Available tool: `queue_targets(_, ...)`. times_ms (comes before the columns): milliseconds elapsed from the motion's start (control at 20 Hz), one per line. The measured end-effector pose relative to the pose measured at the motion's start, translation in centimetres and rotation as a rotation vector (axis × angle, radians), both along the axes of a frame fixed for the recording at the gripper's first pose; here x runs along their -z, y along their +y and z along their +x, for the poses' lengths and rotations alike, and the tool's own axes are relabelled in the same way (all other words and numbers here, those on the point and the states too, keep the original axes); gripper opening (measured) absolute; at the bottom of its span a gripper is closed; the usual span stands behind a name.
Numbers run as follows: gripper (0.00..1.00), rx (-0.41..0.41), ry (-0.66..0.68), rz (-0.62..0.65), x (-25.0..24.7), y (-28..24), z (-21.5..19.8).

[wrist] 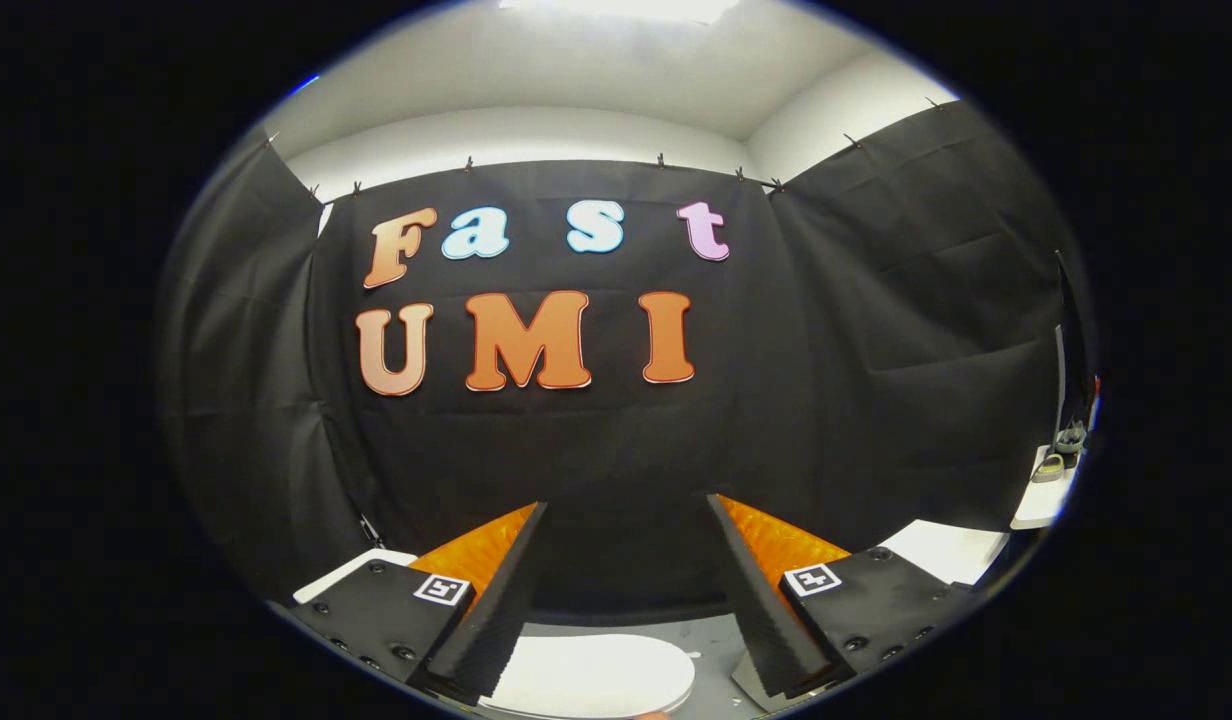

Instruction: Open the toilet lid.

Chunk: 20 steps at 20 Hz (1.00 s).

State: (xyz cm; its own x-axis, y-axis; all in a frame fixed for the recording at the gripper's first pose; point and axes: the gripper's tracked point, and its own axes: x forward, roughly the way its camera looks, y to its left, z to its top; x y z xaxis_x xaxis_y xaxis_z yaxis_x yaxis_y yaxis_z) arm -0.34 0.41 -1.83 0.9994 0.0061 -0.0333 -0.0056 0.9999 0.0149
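Gripper (pixel 626 520) jaws spread wide and empty; white toilet lid (pixel 596 675) lies low between them, beneath the fingertips.

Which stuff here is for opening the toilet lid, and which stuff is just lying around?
For the job:
- toilet lid, white, down low between the fingers
- gripper, open, fingers apart and holding nothing

Just lying around:
- shoes on a white surface off to the right
- white surface behind the right finger

One claw (pixel 626 520) with two fingers spread apart, one white toilet lid (pixel 596 675), two shoes (pixel 1061 452)
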Motion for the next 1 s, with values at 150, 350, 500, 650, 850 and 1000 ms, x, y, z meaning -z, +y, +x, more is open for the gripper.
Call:
queue_targets(150,0.98,0.007,0.002,-0.008,0.1,-0.2,-0.2)
queue_targets(350,0.98,0.018,0.013,-0.043,0.4,-0.6,-0.3)
queue_targets(500,0.98,0.008,0.015,-0.033,0.7,-0.6,-0.5)
queue_targets(650,0.98,-0.003,0.034,-0.023,2.1,-0.9,-0.5)
queue_targets(850,0.98,-0.074,0.086,-0.009,5.8,-0.4,-0.7)
queue_targets(1000,0.98,-0.186,0.214,0.056,12.2,0.9,-1.1)
